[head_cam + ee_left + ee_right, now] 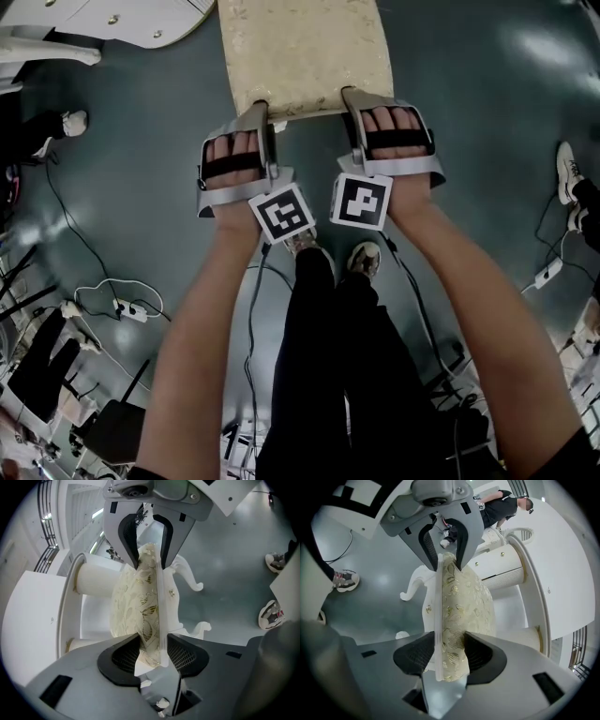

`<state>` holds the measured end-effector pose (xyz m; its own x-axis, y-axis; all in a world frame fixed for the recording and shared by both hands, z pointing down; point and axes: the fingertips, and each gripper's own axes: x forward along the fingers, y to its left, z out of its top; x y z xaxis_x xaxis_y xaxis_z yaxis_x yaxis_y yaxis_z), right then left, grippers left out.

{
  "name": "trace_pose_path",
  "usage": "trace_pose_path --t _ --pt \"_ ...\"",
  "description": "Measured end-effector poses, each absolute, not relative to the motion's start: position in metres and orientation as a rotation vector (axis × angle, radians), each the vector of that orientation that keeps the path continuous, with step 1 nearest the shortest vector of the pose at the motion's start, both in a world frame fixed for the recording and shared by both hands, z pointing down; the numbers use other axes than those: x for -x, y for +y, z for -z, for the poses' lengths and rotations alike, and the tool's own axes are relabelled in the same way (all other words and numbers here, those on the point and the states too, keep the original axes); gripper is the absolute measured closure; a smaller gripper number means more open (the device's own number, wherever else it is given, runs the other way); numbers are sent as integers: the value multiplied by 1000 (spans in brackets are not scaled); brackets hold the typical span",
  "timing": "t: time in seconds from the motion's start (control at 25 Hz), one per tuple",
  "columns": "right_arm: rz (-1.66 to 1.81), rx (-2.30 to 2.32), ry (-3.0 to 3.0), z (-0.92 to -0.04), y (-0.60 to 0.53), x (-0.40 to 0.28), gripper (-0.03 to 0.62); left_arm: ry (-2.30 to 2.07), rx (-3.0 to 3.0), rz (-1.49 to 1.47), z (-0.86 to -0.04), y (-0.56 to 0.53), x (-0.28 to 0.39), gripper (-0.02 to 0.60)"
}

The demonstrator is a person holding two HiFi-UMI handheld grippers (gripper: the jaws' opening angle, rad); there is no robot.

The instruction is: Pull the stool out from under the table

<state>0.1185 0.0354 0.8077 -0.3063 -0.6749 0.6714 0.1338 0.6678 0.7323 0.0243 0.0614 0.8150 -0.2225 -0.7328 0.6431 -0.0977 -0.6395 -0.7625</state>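
**A:** What have the jaws got?

**B:** Both are clenched. The left gripper (pixel 150 654) bites the near edge of the stool (pixel 136 602), with the cream cushion and the white seat rim between its pads. The right gripper (pixel 449 657) grips the same edge a little further along.

**A:** And where does the stool stand?

**B:** On the grey floor (pixel 469 84), straight ahead of the person. Its far end is cut off by the top of the head view. The white tabletop (pixel 122 23) shows at that view's upper left, its rim just beside the cushion's left side. In the gripper views a fluted white column (pixel 96 581) stands beyond the seat, under the top.

**A:** Any room around it?

**B:** There is bare floor to the stool's right and on its near side. The person's own shoes (pixel 364 258) stand just behind the grippers.

**A:** Anything in the way?

**B:** A power strip (pixel 127 309) and loose cables (pixel 66 220) lie to the left, well apart from the stool. Someone's shoe (pixel 73 122) sits at the far left and another shoe (pixel 567 169) at the right edge, both well clear.
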Motion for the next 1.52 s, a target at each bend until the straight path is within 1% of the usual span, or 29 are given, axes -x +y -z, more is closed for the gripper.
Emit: trace_pose_path --t 0.4,0.56,0.6,0.68,0.72,0.76,0.8,0.84,0.88,0.92,0.96,1.04,1.12,1.36,1.52 --pt "895 -375 -1648 -801 52 -131 399 1043 1611 1969 -803 83 -35 391" --pt "854 -353 -1664 -791 55 -130 387 1041 1673 2004 -799 85 -36 362" --pt "827 -346 -1675 -789 61 -132 387 1060 1703 2015 -798 91 -37 363" --pt "798 -327 -1683 -783 74 -137 387 1128 1736 2015 -788 99 -40 461" --pt "794 -320 -1688 -779 78 -139 387 1163 1752 2004 -783 101 -43 466" --pt "787 -315 -1697 -773 84 -140 388 1189 1774 1993 -778 105 -46 493" --pt "777 -309 -1709 -766 91 -141 388 1208 1797 1988 -773 110 -49 536" --pt "768 -302 -1721 -758 99 -141 398 1225 1818 1987 -767 116 -51 562" --pt "764 -293 -1733 -748 106 -140 443 1251 1830 1980 -759 121 -51 574" --pt "770 -286 -1742 -737 112 -140 526 1290 1838 1966 -748 124 -51 574" --pt "783 -283 -1748 -725 115 -140 571 1336 1857 1950 -738 125 -50 575" --pt "777 -291 -1776 -701 117 -140 586 1440 1943 1908 -719 129 -51 575" --pt "731 -325 -1812 -676 115 -139 588 1546 2020 1824 -695 129 -51 575" --pt "372 -520 -2159 -564 103 -124 588 1766 2314 1501 -609 136 -45 575" --pt "263 -660 -2250 -491 84 -128 588 1965 2426 1247 -540 129 -25 575"
